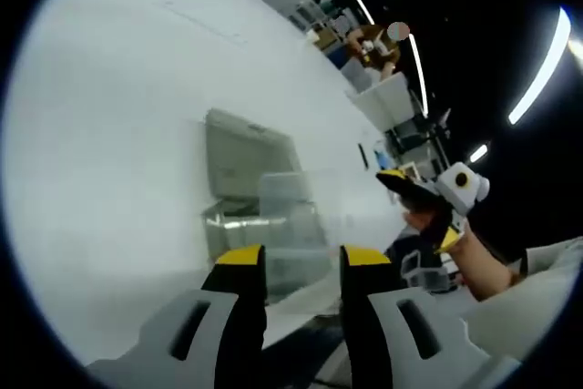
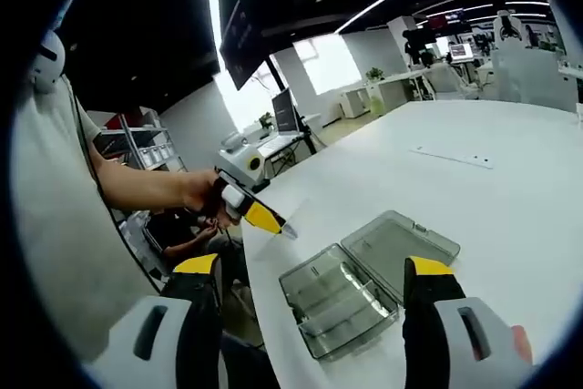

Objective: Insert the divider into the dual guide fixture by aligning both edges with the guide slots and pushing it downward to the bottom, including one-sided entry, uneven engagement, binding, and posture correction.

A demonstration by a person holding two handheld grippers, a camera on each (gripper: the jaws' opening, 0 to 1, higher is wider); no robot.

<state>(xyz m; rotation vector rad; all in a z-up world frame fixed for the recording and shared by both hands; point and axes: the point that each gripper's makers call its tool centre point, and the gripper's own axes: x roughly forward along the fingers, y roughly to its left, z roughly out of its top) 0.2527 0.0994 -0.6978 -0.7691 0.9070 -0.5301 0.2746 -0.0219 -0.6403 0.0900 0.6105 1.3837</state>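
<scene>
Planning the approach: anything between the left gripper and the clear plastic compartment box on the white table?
Nothing visible. The left gripper hangs beside the clear plastic compartment box, lid open, with only bare white table between them.

A clear plastic fixture box (image 2: 337,302) is lying open near the white table's edge, its hinged lid (image 2: 399,245) folded flat beside it. Inside the base, thin transparent partitions are seen running across it. In the left gripper view, the same box (image 1: 264,225) is being shown with its lid (image 1: 246,157) beyond it.
</scene>
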